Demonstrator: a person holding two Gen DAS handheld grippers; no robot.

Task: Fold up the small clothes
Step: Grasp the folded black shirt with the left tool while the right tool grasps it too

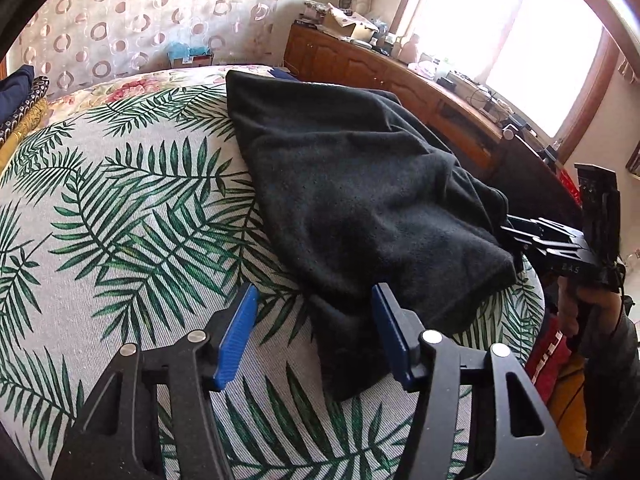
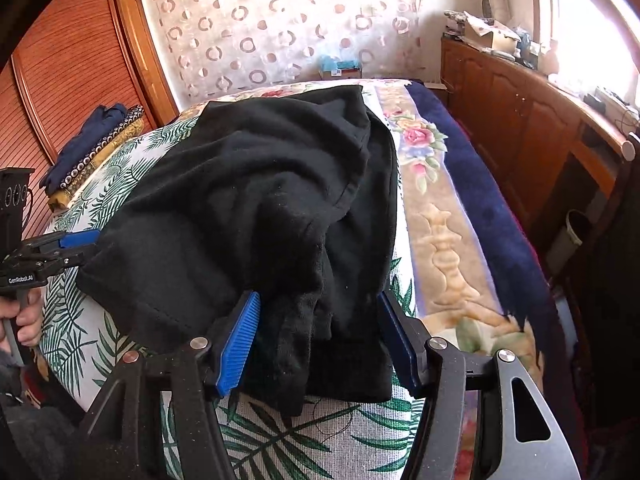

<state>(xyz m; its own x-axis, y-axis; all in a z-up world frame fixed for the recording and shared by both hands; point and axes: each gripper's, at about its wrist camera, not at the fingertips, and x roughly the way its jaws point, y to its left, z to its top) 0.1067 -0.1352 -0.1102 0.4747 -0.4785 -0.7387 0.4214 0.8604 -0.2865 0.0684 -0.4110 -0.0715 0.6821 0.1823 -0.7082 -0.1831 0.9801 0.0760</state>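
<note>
A black fleece garment (image 1: 360, 184) lies rumpled on the palm-leaf bed cover (image 1: 120, 208). In the left wrist view my left gripper (image 1: 316, 336) stands open over the garment's near corner. The cloth lies against the right blue pad (image 1: 394, 336), while the left pad stays clear of it. In the right wrist view the garment (image 2: 260, 200) bunches between the fingers of my right gripper (image 2: 320, 340), filling the gap without looking pinched. That gripper shows at the cloth's far right edge (image 1: 516, 236). The left gripper (image 2: 86, 248) appears at the garment's left edge.
Folded dark and gold fabrics (image 2: 92, 152) are stacked at the bed's far left. A floral blanket with a navy border (image 2: 460, 208) covers the right side. A wooden sideboard (image 2: 520, 120) runs along the right wall under a bright window. A hand (image 2: 24, 320) holds the left gripper's handle.
</note>
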